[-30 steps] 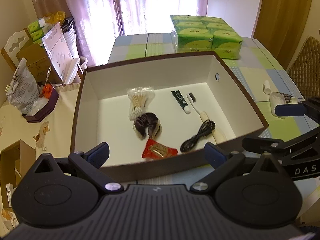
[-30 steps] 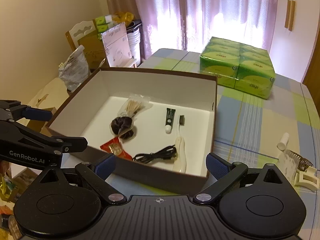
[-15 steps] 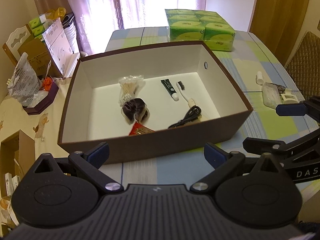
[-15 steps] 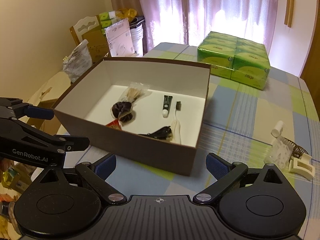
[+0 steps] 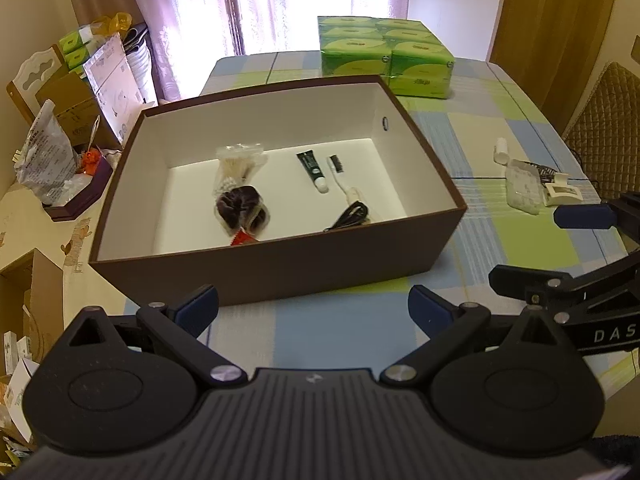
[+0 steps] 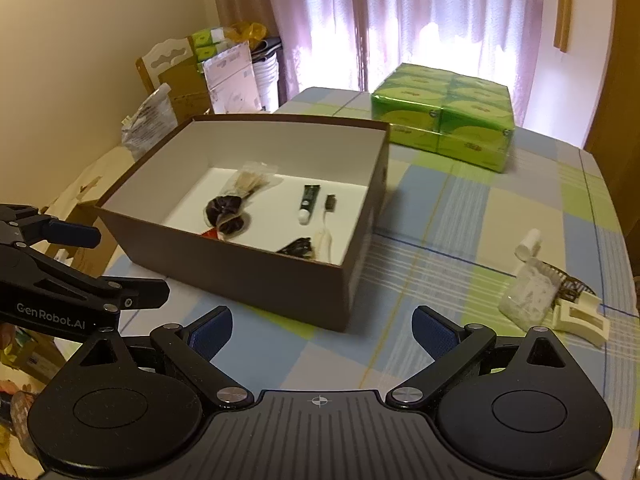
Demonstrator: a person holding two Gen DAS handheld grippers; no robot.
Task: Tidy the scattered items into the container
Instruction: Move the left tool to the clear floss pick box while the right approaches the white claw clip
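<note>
A: Left wrist view first: what sits at the left?

B: The left gripper [image 5: 313, 307] hangs above the table's near edge, fingers spread wide with nothing between them. Just beyond it stands the brown box [image 5: 280, 268], white inside.

A: And in the box, left to right?

B: A bag of cotton swabs [image 5: 237, 168], a dark scrunchie [image 5: 241, 213] touching it, a red packet [image 5: 243, 237] half hidden by the near wall, a green tube [image 5: 312, 166], a toothbrush [image 5: 343, 182] and a black cable [image 5: 349, 218].

A: What is outside the box?

B: Toward the table's right edge lie a small white tube [image 6: 528, 243], a clear pouch [image 6: 527, 293], a dark comb [image 6: 570, 285] and a cream hair clip [image 6: 582, 317], clustered together, well apart from the box. Green tissue packs [image 6: 442, 114] sit at the far edge.

A: The right gripper?

B: The right gripper [image 6: 322, 334] is spread wide too, empty, above the near edge between box and cluster.
</note>
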